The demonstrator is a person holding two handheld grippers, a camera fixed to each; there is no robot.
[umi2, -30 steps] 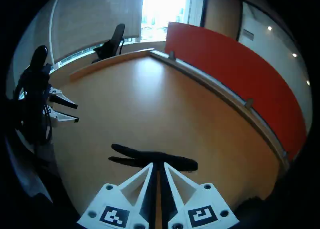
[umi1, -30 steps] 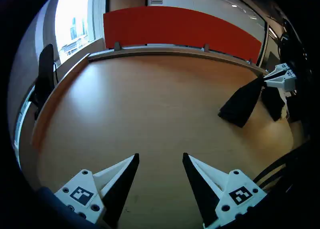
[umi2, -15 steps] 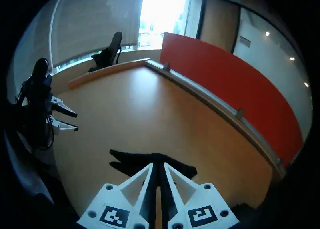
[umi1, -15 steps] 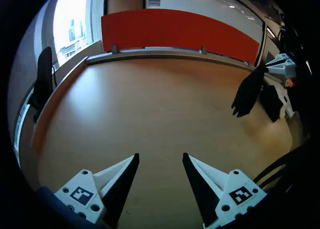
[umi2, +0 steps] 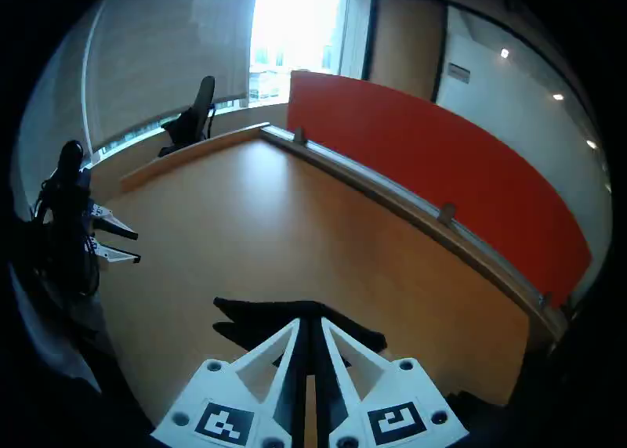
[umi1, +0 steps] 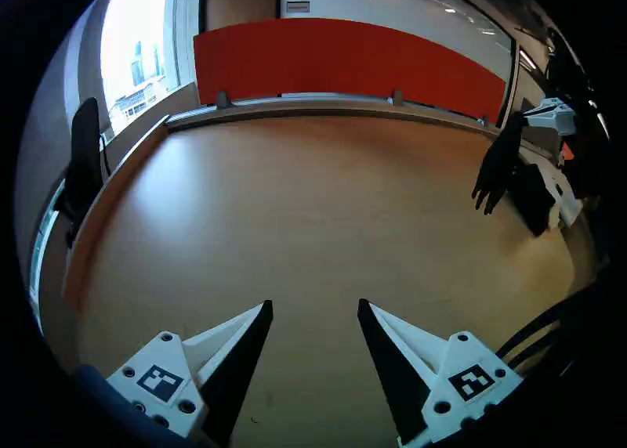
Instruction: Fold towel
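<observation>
A black towel is seen pinched in the right gripper, whose two fingers are drawn together until only a thin slit is left between them, with the cloth caught at their tips and spread out to either side. In the left gripper view the same towel is shown hanging limp and narrow from the right gripper at the far right edge of the wooden desk, its lower end dangling above the tabletop. Whether that end touches the wood cannot be told.

The left gripper is held low over the near side of the desk with its jaws spread wide, and nothing is gripped between them. It is also seen from across the desk in the right gripper view, where the left gripper is carried at the far left, jaws apart, well away from the towel.

The desk is bounded along its far side by a red partition. A dark office chair is set beyond the desk's left edge, beside a bright window.
</observation>
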